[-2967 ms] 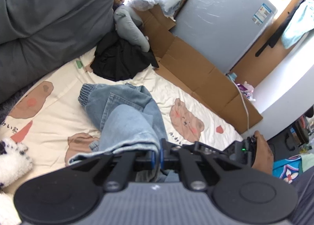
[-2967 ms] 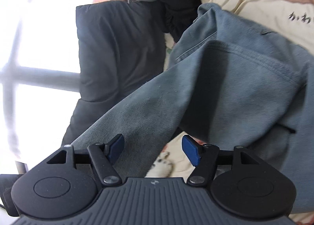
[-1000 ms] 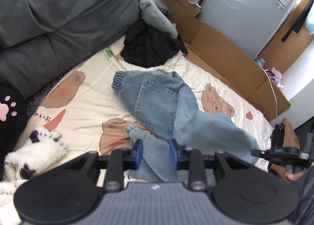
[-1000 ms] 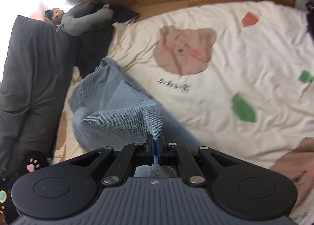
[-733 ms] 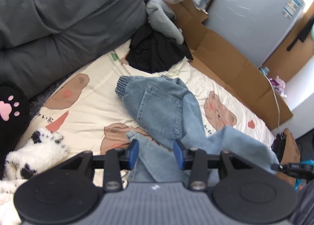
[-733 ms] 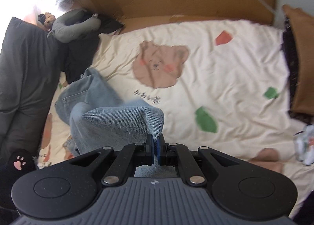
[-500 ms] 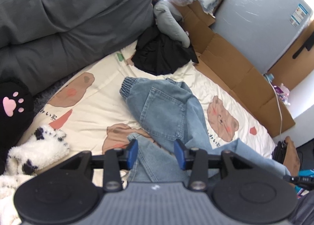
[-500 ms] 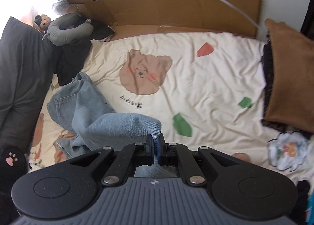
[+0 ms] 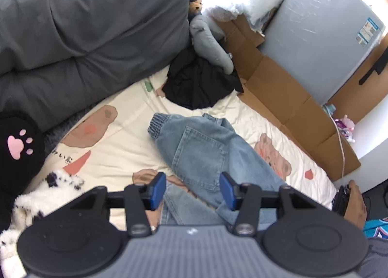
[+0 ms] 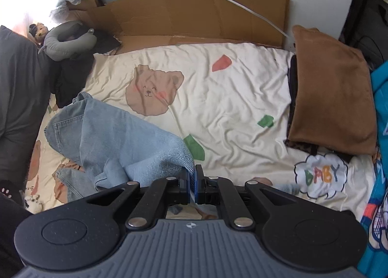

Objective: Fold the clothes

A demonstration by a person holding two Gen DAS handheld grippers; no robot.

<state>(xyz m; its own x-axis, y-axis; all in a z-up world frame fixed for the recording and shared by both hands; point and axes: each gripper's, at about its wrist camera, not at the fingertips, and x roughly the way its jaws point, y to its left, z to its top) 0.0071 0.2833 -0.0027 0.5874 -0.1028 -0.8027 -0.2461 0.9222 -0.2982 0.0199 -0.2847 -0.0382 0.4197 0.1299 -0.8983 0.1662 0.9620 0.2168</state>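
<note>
The right gripper (image 10: 193, 182) has its blue pads pressed together on the edge of a light-blue denim leg of the jeans (image 9: 206, 154), holding that leg lifted and drawn out toward the near side of the bed. The left gripper (image 9: 192, 190) stands wide apart with nothing between its pads, hovering just above the jeans where one leg crosses the other.

The jeans lie rumpled on the cream bear-print sheet (image 10: 218, 98), back pocket up, elastic waistband (image 9: 155, 126) toward the grey cushions (image 9: 92, 25), one leg bunched under the other. Beyond them a black garment (image 9: 201, 83) sits heaped beside a grey neck pillow (image 9: 211, 42), with flattened cardboard (image 10: 198, 15) along the wall and a brown cushion (image 10: 332, 91) at the sheet's far edge.

Judging by the pinch on the leg, the step in hand is spreading the jeans flat before any fold. To do it well, the pinch should sit on the hem corner, not mid-fabric, so the leg pulls out straight without twisting. The free gripper would best take hold of the bunched lower leg or pin the waistband, so that the pull stretches the cloth instead of dragging the whole garment across the sheet. Keeping the lifted leg low avoids rucking up the sheet beneath
</note>
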